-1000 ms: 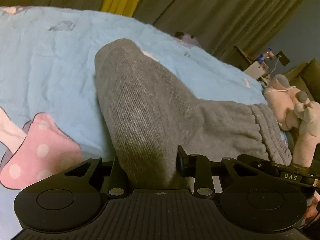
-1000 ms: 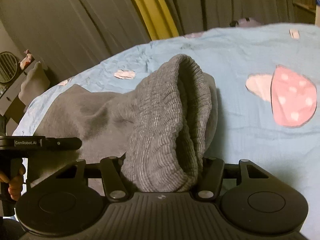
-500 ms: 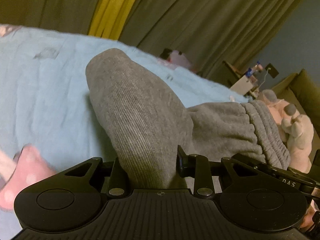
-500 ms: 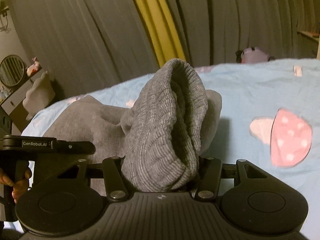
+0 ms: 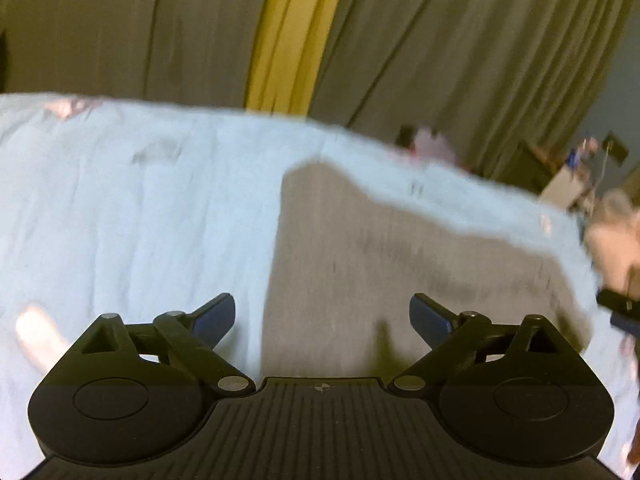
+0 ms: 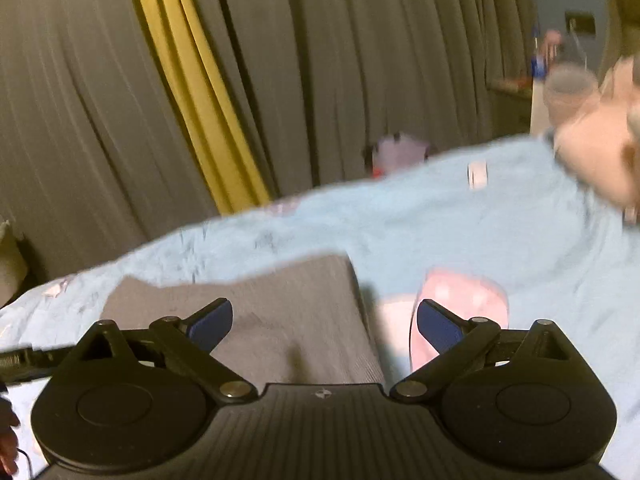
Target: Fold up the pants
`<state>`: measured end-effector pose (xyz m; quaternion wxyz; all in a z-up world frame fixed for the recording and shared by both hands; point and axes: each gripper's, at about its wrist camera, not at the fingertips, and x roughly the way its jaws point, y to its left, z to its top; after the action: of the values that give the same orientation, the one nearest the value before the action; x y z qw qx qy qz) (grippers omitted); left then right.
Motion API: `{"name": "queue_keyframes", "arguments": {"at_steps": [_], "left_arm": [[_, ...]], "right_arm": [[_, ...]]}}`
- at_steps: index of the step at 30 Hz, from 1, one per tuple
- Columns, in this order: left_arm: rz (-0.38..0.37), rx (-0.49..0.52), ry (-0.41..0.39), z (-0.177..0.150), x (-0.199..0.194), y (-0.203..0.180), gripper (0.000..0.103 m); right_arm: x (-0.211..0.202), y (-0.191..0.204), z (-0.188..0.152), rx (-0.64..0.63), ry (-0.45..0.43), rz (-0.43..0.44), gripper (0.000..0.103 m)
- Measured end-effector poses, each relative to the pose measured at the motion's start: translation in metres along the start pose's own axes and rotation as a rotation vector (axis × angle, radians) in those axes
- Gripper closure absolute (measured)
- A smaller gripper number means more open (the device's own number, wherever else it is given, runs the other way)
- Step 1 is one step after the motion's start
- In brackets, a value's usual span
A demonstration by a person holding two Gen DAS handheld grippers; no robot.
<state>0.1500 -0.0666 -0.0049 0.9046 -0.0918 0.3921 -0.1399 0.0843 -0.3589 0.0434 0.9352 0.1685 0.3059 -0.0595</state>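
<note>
The grey pants [image 5: 400, 264] lie flat on the light blue bedspread [image 5: 140, 220], folded into a rough block. My left gripper [image 5: 322, 316] is open and empty just above their near left part. In the right wrist view the pants [image 6: 256, 312] lie low and left of centre. My right gripper [image 6: 324, 320] is open and empty over their right edge. Both views are motion-blurred.
Grey curtains with a yellow strip [image 6: 192, 92] hang behind the bed. A pink plush toy [image 6: 600, 152] sits at the bed's right side. A pink mushroom print [image 6: 460, 304] marks the bedspread [image 6: 500, 232] by the right gripper. The other gripper's tip [image 5: 620, 308] shows at right.
Both grippers have opened and let go of the pants. The lifted folds have dropped flat onto the bed, and both grippers have pulled back.
</note>
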Motion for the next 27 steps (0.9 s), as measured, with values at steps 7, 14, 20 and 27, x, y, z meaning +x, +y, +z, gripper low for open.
{"name": "queue_keyframes", "arguments": {"at_steps": [7,14,20,27], "left_arm": [[0.039,0.028,0.089,-0.055,0.000,0.008,0.004],[0.067,-0.088,0.061,-0.064,-0.031,0.024,0.004],[0.089,0.137,0.072,-0.105,-0.042,-0.025,0.004],[0.170,0.092,0.038,-0.097,-0.020,-0.020,0.003]], "right_arm": [[0.021,0.012,-0.053,-0.097,0.140,-0.057,0.004],[0.010,0.006,-0.060,-0.032,0.199,-0.070,0.004],[-0.003,0.000,-0.083,0.017,0.186,-0.038,0.004],[-0.002,0.000,-0.091,0.003,0.190,-0.069,0.004]]}}
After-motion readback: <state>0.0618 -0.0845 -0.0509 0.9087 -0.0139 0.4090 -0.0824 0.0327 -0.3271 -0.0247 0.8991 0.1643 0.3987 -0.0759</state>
